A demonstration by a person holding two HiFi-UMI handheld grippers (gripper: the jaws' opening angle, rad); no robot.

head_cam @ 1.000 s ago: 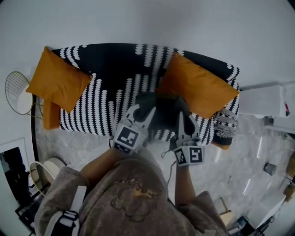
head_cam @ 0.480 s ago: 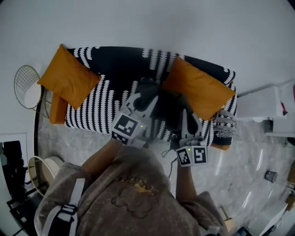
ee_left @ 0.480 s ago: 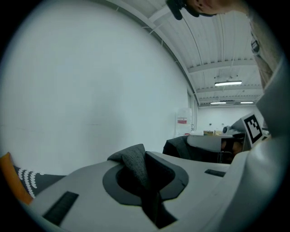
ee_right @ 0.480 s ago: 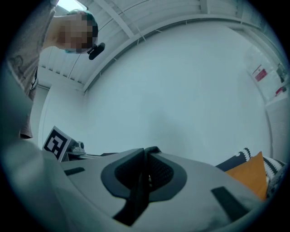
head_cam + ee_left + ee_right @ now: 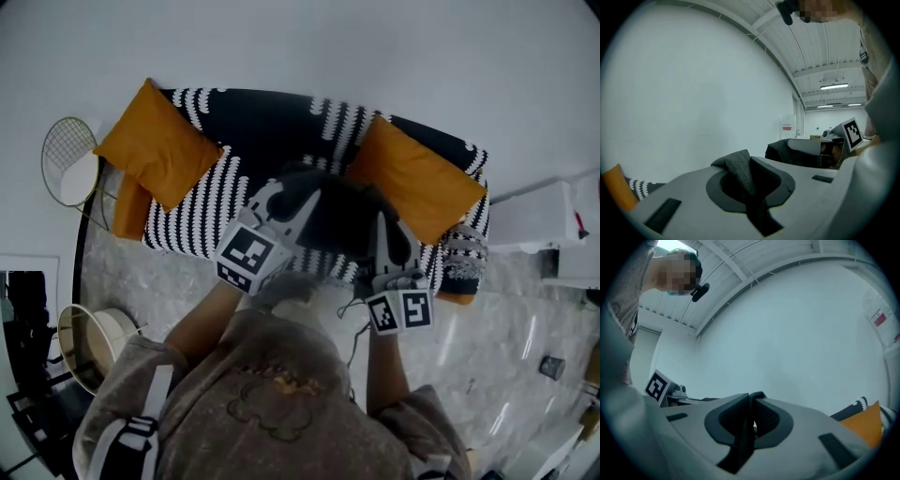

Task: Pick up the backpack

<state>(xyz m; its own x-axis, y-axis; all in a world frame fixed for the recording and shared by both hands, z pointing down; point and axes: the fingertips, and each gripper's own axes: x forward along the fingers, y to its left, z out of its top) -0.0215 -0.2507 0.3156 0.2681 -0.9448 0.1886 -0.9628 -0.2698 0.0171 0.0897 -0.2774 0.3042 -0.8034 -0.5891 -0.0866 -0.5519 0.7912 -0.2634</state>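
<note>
In the head view a dark backpack hangs between my two grippers, above the seat of a black-and-white patterned sofa. My left gripper holds its left side and my right gripper its right side. The left gripper view shows the left gripper shut on a fold of grey fabric, with the backpack's dark body beyond it. In the right gripper view the right gripper is shut on a thin dark edge of fabric. Most of the bag is hidden under the grippers.
Two orange cushions lean on the sofa's back. A round wire side table stands at its left end and a white cabinet at the right. A round basket sits on the marble floor.
Both grippers have risen together with the backpack, which now hangs higher above the sofa seat. Both grips stay the same.
</note>
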